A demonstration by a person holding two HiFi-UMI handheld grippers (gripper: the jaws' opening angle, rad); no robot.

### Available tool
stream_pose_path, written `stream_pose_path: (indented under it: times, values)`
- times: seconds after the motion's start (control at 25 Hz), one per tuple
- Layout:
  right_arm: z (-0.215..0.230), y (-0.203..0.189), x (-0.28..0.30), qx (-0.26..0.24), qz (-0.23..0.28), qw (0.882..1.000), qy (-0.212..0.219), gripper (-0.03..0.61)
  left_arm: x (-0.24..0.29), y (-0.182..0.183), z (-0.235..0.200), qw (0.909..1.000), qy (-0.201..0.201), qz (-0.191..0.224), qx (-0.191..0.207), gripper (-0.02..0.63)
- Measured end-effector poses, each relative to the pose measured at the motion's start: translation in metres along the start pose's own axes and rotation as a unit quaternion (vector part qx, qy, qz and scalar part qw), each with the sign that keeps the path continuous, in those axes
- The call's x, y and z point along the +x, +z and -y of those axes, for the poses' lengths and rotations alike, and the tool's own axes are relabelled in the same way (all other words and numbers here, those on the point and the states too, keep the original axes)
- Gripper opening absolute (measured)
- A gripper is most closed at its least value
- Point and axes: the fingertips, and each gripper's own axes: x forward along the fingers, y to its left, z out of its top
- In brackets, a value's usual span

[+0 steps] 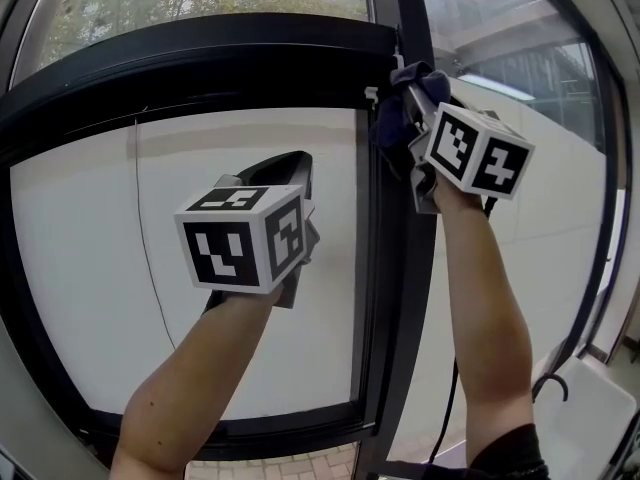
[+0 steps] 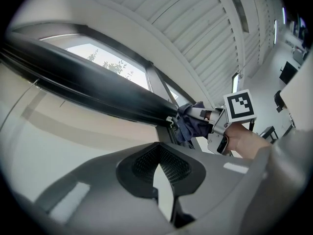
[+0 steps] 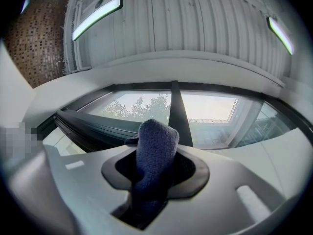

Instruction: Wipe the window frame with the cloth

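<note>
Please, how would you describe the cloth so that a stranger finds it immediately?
Find the black window frame, its upright bar between two panes. Near that bar's top, the right gripper is shut on the cloth. It is the only soft, dark blue, knitted thing there.

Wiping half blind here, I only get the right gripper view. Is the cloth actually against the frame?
Observer: It looks so: in the head view the cloth sits against the vertical post at its junction with the dark horizontal bar.
Operator: Where is the left gripper?
Observer: The left gripper hangs before the left pane, apart from the post.
Operator: Holding anything?
Observer: No, its fingers are shut on nothing.
</note>
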Motion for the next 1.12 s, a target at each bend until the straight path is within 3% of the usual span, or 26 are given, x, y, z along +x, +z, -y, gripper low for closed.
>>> stream_pose_path:
  times: [0.52, 0.84, 1.12]
  values:
    - [-0.001, -0.003, -0.012, -0.004, -0.021, 1.0, 0.005, 0.141, 0.007, 0.02, 0.028, 0.9989, -0.043, 0.016, 0.003, -0.006]
    - [-0.004, -0.013, 0.009, -0.002, -0.036, 0.999, 0.008, 0.141, 0.007, 0.003, 0.018, 0.9992, -0.039, -0.003, -0.001, -0.006]
    - [-0.005, -0.019, 0.012, -0.007, -0.04, 0.999, 0.011, 0.14, 0.005, 0.01, 0.003, 0.9997, -0.024, 0.004, 0.004, -0.006]
